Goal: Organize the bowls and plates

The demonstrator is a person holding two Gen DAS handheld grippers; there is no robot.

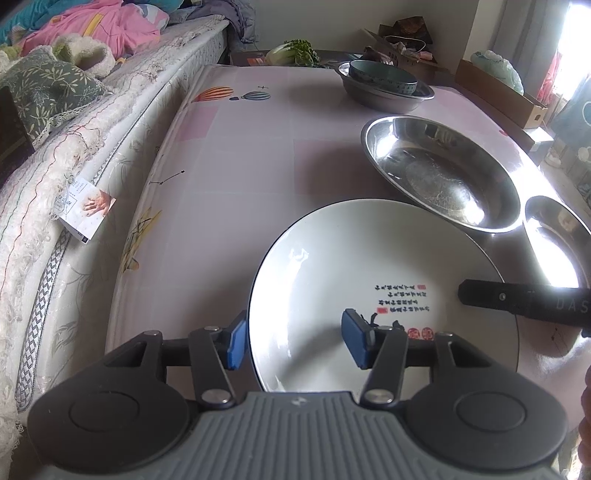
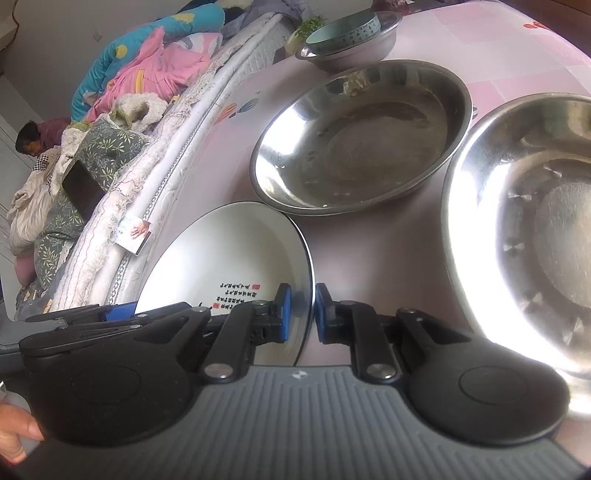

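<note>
A white plate (image 1: pixel 351 266) with a black rim and calligraphy lies at the near edge of the pink table (image 1: pixel 240 155). My left gripper (image 1: pixel 295 341) is open and straddles the plate's left rim, one blue pad outside it and one over the plate's inside. My right gripper (image 2: pixel 302 310) is shut on the right rim of the plate (image 2: pixel 229 251); one of its black fingers (image 1: pixel 517 301) shows in the left wrist view. A steel bowl (image 1: pixel 439 170) (image 2: pixel 362 136) sits just beyond the plate, and a second steel bowl (image 1: pixel 557 236) (image 2: pixel 535 229) to its right.
At the far end a steel basin (image 1: pixel 384 98) (image 2: pixel 354 51) holds a teal bowl (image 1: pixel 384 75) (image 2: pixel 343 27). A mattress (image 1: pixel 74 184) with bedding runs along the table's left side. A cardboard box (image 1: pixel 498 96) and greens (image 1: pixel 295 51) lie beyond. A person (image 2: pixel 37 140) sits far left.
</note>
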